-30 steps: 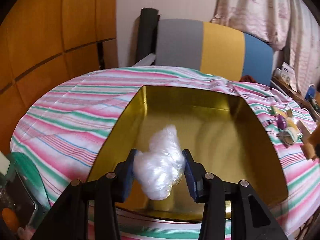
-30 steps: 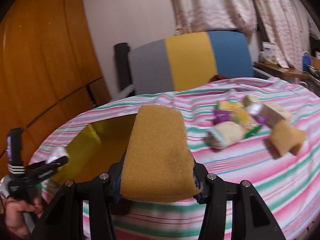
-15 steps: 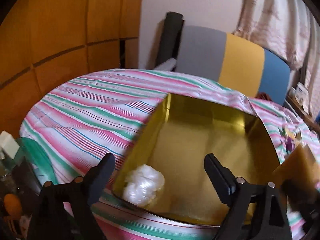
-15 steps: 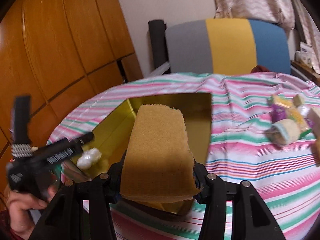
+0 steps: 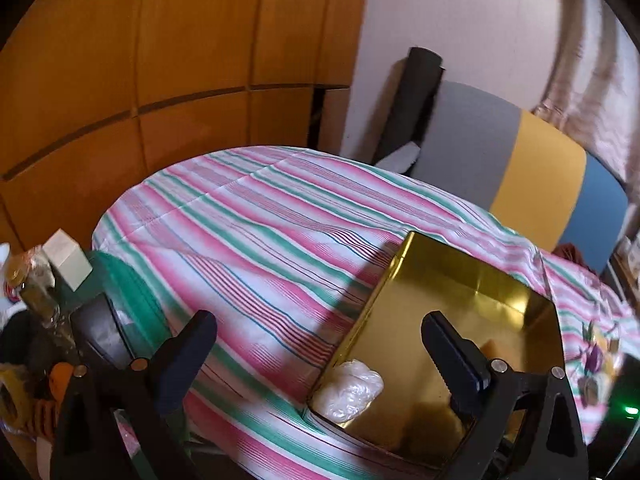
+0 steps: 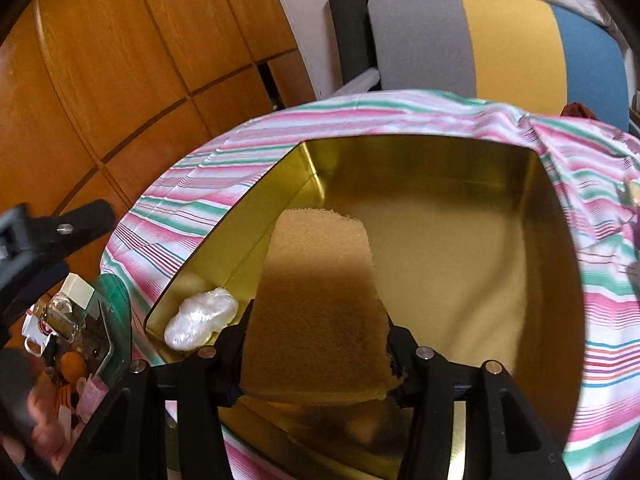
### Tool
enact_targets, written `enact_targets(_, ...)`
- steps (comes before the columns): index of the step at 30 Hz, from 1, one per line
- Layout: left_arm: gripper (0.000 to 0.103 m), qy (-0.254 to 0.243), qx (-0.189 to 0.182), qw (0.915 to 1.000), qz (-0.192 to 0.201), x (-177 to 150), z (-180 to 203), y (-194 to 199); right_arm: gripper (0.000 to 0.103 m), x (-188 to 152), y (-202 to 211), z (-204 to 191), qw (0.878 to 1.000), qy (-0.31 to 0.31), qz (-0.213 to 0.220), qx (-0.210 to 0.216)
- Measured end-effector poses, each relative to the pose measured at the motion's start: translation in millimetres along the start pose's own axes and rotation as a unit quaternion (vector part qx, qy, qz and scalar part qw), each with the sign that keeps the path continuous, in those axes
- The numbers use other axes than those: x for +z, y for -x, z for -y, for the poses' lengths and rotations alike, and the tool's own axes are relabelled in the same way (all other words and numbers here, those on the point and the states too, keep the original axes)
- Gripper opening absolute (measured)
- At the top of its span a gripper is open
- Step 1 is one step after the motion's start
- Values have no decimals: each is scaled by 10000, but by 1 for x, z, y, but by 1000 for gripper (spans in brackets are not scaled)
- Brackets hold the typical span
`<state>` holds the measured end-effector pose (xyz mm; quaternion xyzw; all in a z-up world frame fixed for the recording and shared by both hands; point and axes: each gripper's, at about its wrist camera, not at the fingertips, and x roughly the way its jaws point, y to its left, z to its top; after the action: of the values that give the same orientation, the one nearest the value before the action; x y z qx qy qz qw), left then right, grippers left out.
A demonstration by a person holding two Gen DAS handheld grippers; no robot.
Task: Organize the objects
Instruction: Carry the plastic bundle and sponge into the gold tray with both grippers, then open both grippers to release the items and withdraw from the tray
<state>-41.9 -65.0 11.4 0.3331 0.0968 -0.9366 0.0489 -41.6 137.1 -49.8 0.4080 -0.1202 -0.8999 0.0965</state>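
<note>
Gripping tan porous sponge, above gold tin

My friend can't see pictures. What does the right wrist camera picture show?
The right gripper holds a tan sponge over an open gold tin on a striped tablecloth. A crumpled clear plastic bag lies in the tin's near left corner. A grey, yellow and blue chair stands behind the table.

Both wrist views look steeply down. The left sits beside the gold tin; the right hangs close over it. Both show the tin.
</note>
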Motion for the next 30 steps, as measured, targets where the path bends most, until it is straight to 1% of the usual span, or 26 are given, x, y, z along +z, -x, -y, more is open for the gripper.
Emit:
enact_targets(1,103,94,13,10000,-11,1,-3,0,55,1,-3,0,10000,-34,-40,8)
enact_targets(2,103,155,25,9999,-22,1,-5,0,60,1,-5,-1,10000,-65,-69,3)
enact_targets(3,103,198,32,9998,-29,0,-5,1,63,0,-5,-2,9999,-91,-68,25)
enact_targets(5,103,277,32,9996,-55,-2,-6,0,71,-2,-2,-3,9998,-88,9,153)
enact_targets(7,103,329,36,9994,-105,-3,-6,-1,73,-3,4,-3,9996,-36,65,285)
enact_targets(11,103,382,-35,9990,-238,-7,-4,-4,73,-7,17,-2,9992,69,170,358)
enact_targets(19,103,288,-137,9988,-370,-16,9,-4,73,-15,48,11,9986,92,501,-109)
enact_targets(24,103,161,-543,9968,-562,-25,26,-2,73,-14,75,27,9950,58,875,-476)
enact_targets(26,103,63,-756,9951,-641,-29,35,0,73,-13,84,34,9935,-15,996,-545)
enact_targets(29,103,-171,-916,9934,-673,-35,50,4,73,-16,103,50,9898,-192,1194,-751)
enact_targets(30,103,-244,-950,9929,-668,-37,54,5,73,-17,109,57,9879,-243,1249,-890)
